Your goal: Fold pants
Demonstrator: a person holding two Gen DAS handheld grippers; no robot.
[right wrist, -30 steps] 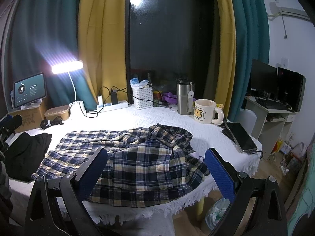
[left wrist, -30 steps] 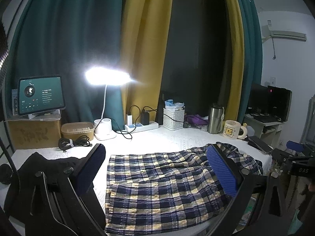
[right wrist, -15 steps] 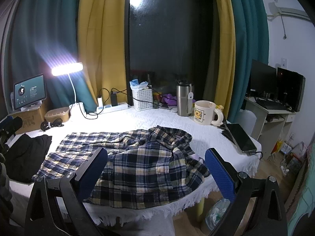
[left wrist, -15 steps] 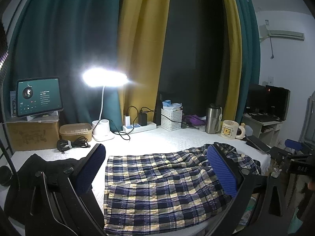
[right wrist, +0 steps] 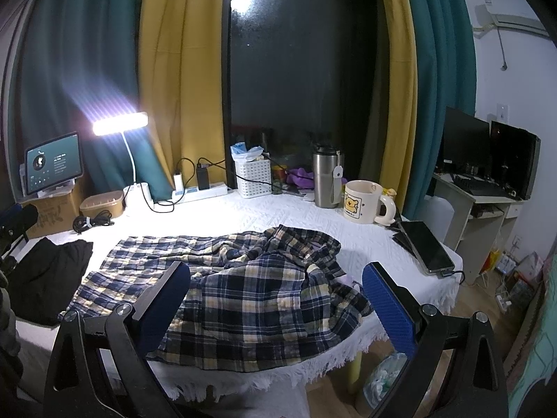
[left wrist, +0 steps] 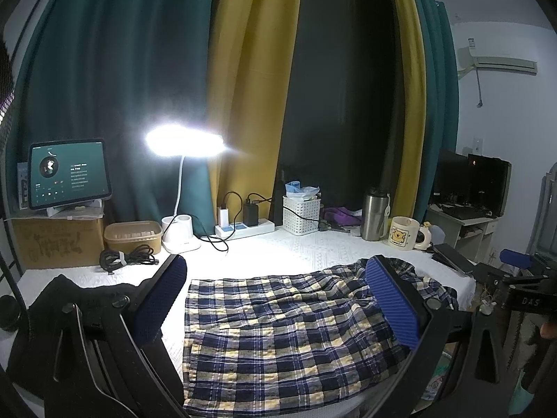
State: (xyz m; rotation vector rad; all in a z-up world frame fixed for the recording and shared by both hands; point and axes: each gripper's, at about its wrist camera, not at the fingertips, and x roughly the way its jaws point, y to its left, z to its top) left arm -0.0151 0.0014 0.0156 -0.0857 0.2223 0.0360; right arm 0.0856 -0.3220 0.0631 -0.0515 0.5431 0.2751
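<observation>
The left gripper (left wrist: 275, 299), a black frame with two ribbed blue pads, hangs above the near edge of the table with its jaws spread wide and nothing between them. Its left pad (left wrist: 160, 299) sits in front of a black garment (left wrist: 69, 299) lying at the left end of the table, and its right pad (left wrist: 391, 301) stands over the rumpled end of the pants; neither visibly touches fabric. The right gripper (right wrist: 276, 301), of the same build, is likewise fully spread and empty, held above the near, bunched part of the pants.

The navy, white and yellow plaid pants (right wrist: 250, 285) lie across the white textured tablecloth (right wrist: 278, 216). Toward the left they are spread fairly flat; toward the right they are crumpled into a heap, with the near edge draping over the fringed table edge.

Behind them, along the back of the table, stand a lit white desk lamp (left wrist: 181, 223), a white power strip with chargers (left wrist: 243, 228), a white slotted basket (left wrist: 301, 214), a steel tumbler (right wrist: 325, 181) and a cream mug with a bear picture (right wrist: 362, 202). A dark phone (right wrist: 426, 247) lies near the right edge. A lit tablet (left wrist: 68, 174) rests on a cardboard box (left wrist: 57, 242) at the left.
</observation>
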